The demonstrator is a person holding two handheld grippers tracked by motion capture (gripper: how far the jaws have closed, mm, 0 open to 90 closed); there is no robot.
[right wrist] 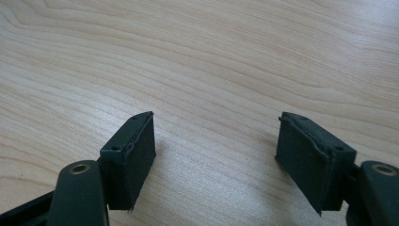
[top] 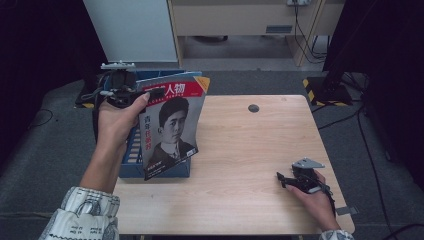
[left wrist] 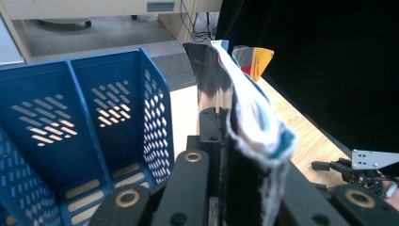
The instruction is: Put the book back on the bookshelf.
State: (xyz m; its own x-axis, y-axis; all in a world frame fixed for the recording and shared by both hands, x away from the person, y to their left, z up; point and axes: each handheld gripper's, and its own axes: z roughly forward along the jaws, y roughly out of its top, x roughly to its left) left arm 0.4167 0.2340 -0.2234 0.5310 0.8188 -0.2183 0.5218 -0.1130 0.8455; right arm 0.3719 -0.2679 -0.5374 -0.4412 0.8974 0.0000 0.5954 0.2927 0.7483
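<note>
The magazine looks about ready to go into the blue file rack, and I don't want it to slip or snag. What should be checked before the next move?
1. Left tool shut on the magazine: ok; in the left gripper view the jaws clamp its edge.
2. Magazine clear of the table: ok, it hangs lifted.
3. Magazine hangs flat: not ok; its pages splay and bend above the grip.
4. Blue file rack has free slots: ok, the compartments seen are empty.
5. Magazine lined up over a slot: not ok; it is beside the rack's wall.
6. Right tool out of the way: ok; open, resting on the table.
</note>
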